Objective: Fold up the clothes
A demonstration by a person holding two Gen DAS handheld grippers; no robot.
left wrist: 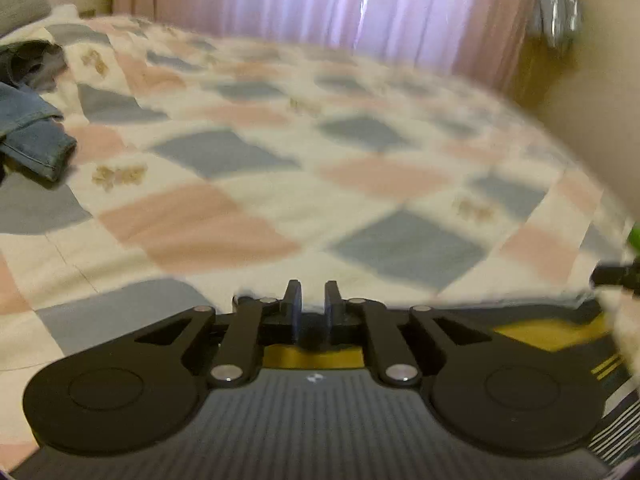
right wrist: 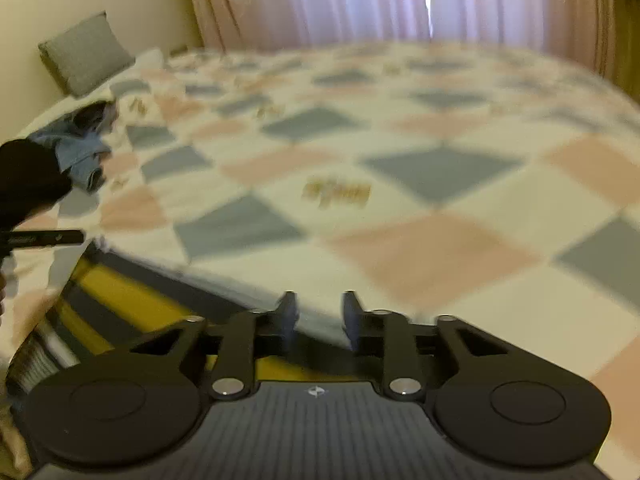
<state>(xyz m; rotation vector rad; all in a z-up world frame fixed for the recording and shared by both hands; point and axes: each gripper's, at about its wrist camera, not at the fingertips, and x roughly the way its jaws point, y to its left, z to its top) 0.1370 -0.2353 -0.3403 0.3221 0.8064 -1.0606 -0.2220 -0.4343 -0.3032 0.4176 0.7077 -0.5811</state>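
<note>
Both views blurry. Left claw [left wrist: 312,305]: jaws narrow, small gap, dark cloth edge seems pinched between the fingertips [left wrist: 293,300]. It sits over the near edge of a dark navy garment with yellow bands and thin white stripes [left wrist: 552,334], spread at the bed's near side on the pink/grey/cream checkered quilt [left wrist: 256,184]. Right claw [right wrist: 318,312]: jaws partway apart, over the same garment's edge [right wrist: 120,292] (can't tell if pads touch cloth). Pile w/ blue denim jeans [left wrist: 34,140] lies far left on the quilt, well apart. Grey pillow [right wrist: 86,54] at the wall; pink curtains [right wrist: 320,0] behind the bed.
</note>
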